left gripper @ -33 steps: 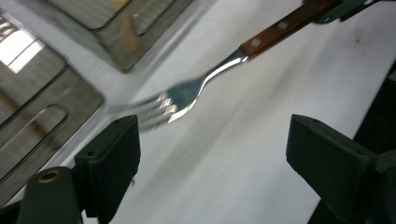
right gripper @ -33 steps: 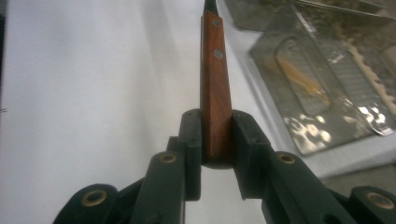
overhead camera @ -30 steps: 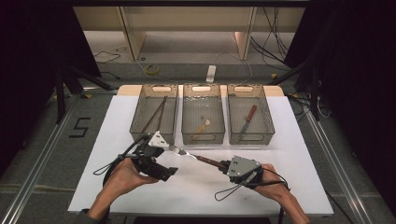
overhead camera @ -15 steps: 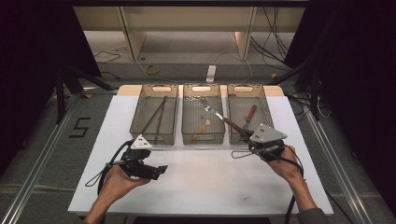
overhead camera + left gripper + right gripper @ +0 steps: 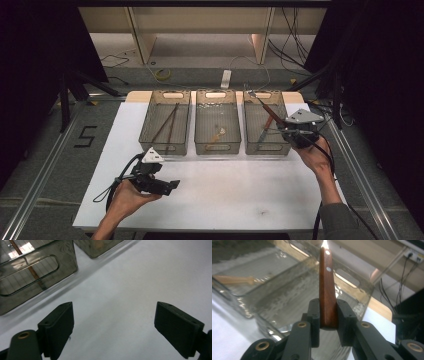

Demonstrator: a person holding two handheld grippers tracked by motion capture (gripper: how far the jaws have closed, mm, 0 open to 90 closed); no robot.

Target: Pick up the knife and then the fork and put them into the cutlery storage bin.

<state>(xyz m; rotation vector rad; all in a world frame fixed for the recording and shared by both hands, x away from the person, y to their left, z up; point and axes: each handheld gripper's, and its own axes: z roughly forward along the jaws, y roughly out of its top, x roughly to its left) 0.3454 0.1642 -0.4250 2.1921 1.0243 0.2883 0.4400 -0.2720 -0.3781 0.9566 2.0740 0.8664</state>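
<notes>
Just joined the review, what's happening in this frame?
A person is sorting cutlery into three clear plastic bins. The right gripper is shut on a brown wooden-handled utensil, holding it over the right-hand bin, which already holds a similar piece. The left gripper is open with nothing between its jaws, low over the white table. The left-hand bin holds long thin sticks.

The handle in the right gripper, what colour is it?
Reddish-brown wood with pale rivets; the handle shows best in the right gripper view.

A wooden-handled utensil [image 5: 327, 290], gripped at its handle's butt, slants up over the right-hand clear bin [image 5: 260, 142]
</notes>
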